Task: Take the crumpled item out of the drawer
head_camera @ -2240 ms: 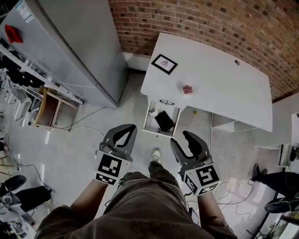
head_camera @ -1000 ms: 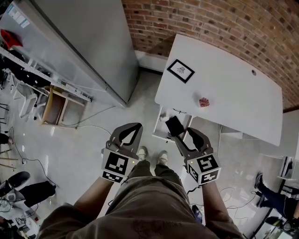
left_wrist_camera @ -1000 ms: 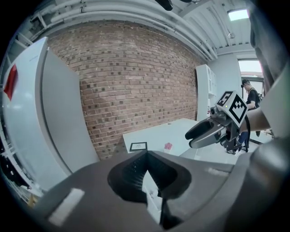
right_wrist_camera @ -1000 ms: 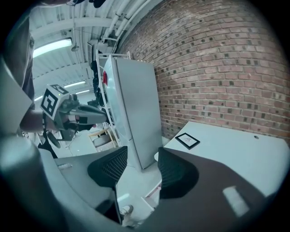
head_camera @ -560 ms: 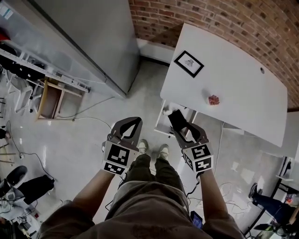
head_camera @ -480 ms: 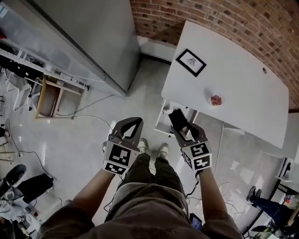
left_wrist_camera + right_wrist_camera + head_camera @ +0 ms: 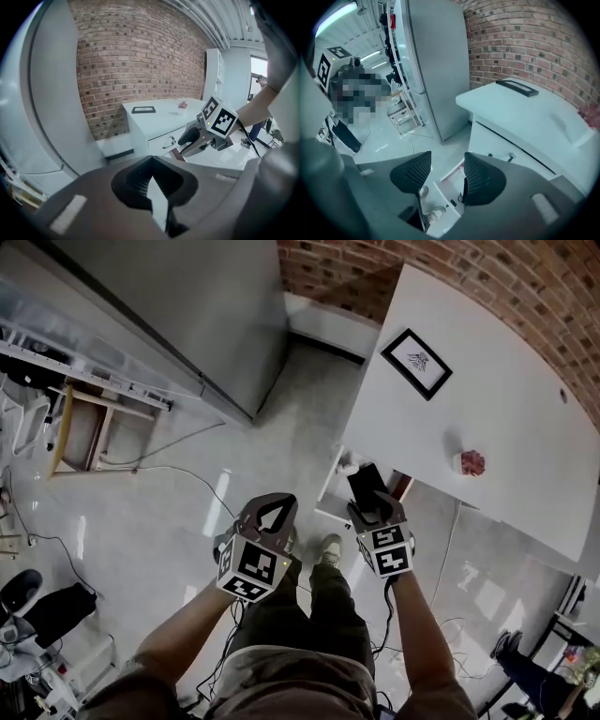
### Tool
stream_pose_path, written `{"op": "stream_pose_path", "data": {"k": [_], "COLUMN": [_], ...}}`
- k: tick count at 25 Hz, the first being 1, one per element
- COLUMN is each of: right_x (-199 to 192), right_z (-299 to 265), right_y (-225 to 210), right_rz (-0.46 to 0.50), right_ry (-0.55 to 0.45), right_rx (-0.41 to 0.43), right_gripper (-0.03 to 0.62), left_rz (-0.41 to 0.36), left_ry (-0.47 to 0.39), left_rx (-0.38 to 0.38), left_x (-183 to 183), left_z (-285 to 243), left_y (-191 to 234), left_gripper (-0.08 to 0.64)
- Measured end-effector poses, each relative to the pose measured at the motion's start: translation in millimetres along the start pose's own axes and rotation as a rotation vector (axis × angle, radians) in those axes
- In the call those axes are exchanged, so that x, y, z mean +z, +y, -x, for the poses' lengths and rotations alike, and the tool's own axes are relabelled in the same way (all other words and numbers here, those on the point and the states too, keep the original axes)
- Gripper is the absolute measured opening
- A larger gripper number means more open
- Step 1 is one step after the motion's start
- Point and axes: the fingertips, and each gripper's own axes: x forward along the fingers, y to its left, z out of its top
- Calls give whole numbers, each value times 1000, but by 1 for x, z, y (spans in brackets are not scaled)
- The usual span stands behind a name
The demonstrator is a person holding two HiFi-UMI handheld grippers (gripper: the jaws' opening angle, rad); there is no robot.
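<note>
Under the white desk (image 7: pixel 487 381), a pale wad (image 7: pixel 349 466) in the open drawer (image 7: pixel 330 491) looks light and squashy, best pinched mid-bulk; right tongs (image 7: pixel 446 173) gape empty, left tongs (image 7: pixel 150 159) closed.

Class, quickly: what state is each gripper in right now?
Grey left gripper: shut, holding nothing.
Grey right gripper: open, nothing between its jaws.

Looks like a lab or workshop: bare brick wall (image 7: pixel 487 273), white desk (image 7: pixel 497 399), tall grey cabinet (image 7: pixel 187 306), loose cables (image 7: pixel 161 468) across glossy floor (image 7: pixel 281 418), cluttered racks (image 7: pixel 89 381).
</note>
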Motion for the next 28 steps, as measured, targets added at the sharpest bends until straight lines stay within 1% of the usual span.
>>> {"op": "stream_pose_path", "data": {"k": [6,9,13,16,20,25,28], "right_x": [-37,-59,-80,-90,-116,-139,-148], "right_z": [-71,-105,-145,-159,-191,-233,-253], "right_y": [-19,-30,-46,-56,-73,-96,-106], "right_rz": [33,29,40,43,42,18,-14], "right_ry": [64,94,105,121,160,184,184], "right_rx": [-4,-9,-22,-23,-19,-39,-42], "right_gripper": [262,262,264,269,286,320,393], "left_rz": [10,16,18,18,52,59,76], "left_ry": [16,31,47,67,71,89,98], "left_rx": [-18,-20,-41,-41,-17,-18,-12], "left_x": [-48,-76,-111,-124,-140,-177,-195], "left_z": [-50,-77,-117,-139,-160,-192,-203], "left_y": [3,6,7,7,13,14,15], "left_gripper": [0,0,1,0,0,0,1]}}
